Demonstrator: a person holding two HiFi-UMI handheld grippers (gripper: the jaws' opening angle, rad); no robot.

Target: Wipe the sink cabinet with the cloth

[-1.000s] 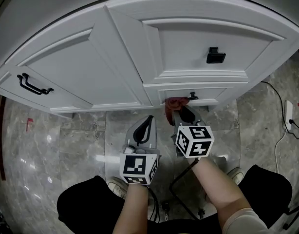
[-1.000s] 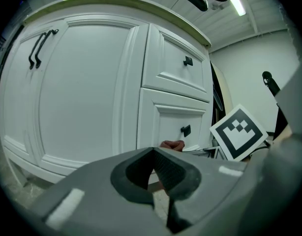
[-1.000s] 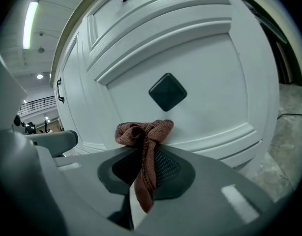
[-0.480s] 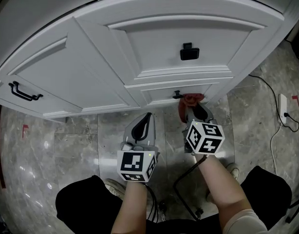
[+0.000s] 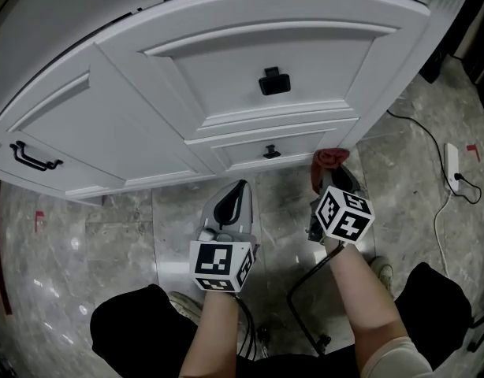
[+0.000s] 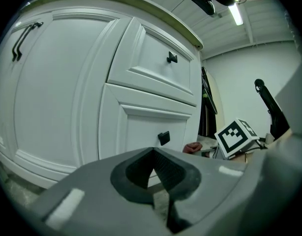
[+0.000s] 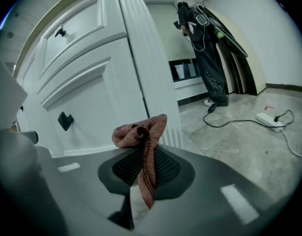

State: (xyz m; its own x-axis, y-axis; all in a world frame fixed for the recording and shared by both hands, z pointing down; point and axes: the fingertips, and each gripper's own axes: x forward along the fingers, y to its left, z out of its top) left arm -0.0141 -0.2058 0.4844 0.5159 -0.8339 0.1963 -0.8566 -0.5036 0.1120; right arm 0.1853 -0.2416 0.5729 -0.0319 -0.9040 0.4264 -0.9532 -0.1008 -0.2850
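The white sink cabinet [image 5: 250, 77] fills the upper head view, with panelled doors and black handles. My right gripper [image 5: 330, 173] is shut on a reddish-brown cloth [image 5: 329, 158], which bunches out past the tips against the cabinet's bottom right corner post [image 7: 151, 73]. In the right gripper view the cloth [image 7: 141, 132] hangs down between the closed jaws of the gripper [image 7: 143, 173]. My left gripper [image 5: 234, 201] hovers over the floor in front of the cabinet, shut and holding nothing; its jaws [image 6: 153, 176] meet at the tips.
Grey marble floor [image 5: 108, 242] runs below the cabinet. A white power strip [image 5: 453, 162] with a black cable lies at the right. Black knobs [image 5: 274, 81] and a bar handle [image 5: 29, 157] stick out of the doors. Dark clothing [image 7: 205, 58] hangs beyond the cabinet's end.
My right gripper has slid the cloth rightward along the cabinet's lower edge, from near the small lower knob to the right corner. The left gripper stayed put.
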